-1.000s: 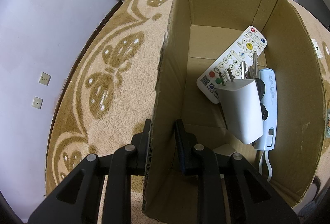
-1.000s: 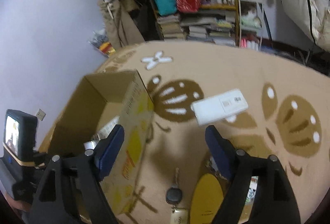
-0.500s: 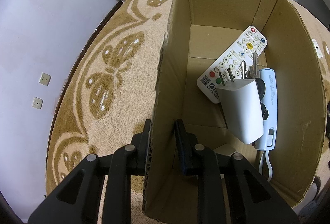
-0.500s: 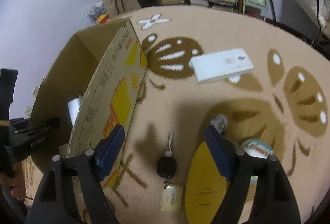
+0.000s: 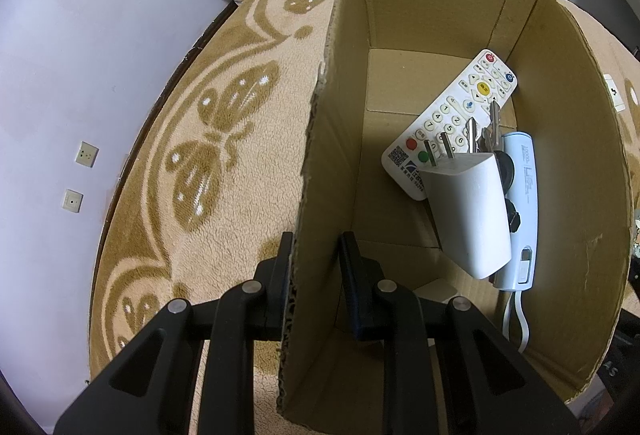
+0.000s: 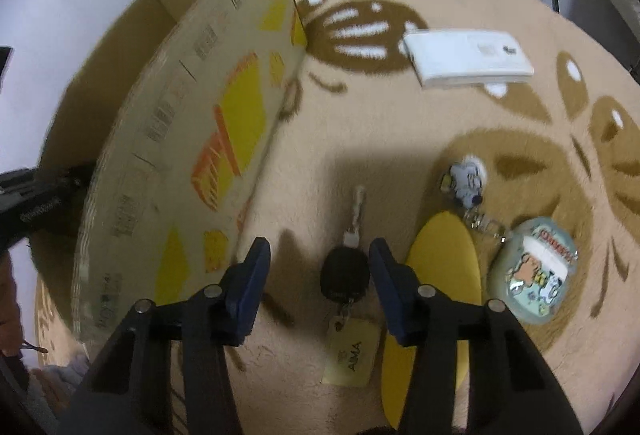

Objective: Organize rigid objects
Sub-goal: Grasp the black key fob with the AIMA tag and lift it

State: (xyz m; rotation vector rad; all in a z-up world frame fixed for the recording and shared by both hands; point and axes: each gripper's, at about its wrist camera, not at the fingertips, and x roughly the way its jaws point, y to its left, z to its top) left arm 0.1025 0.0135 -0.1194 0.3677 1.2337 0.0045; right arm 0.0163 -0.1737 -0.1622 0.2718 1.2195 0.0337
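gripping the side wall of a cardboard box (image 5: 400, 19), the left gripper (image 5: 316, 275) has one finger outside and one inside, clamped on the rough cut edge near the box's near corner. inside, against the far right wall, lie a white remote (image 5: 448, 123) with coloured buttons, a smooth white plug adapter (image 5: 468, 211), metal keys (image 5: 486, 131) and a pale blue gadget (image 5: 524, 195) with a cord. the box sits on a fluffy beige rug (image 5: 192, 163) with brown butterfly shapes.

from the right wrist, the right gripper (image 6: 320, 275) hangs with fingers apart, straddling a black-headed key (image 6: 346, 267) on the rug just beside the box's printed outer wall. a pale paper tag (image 6: 352, 355) trails from it. likely light, stiff and small; the rounded plastic head looks the best place to pinch, as the thin blade could slip. nearby sit a yellow oval (image 6: 436, 283), a cartoon tin (image 6: 534, 271) and a flat white case (image 6: 468, 57).
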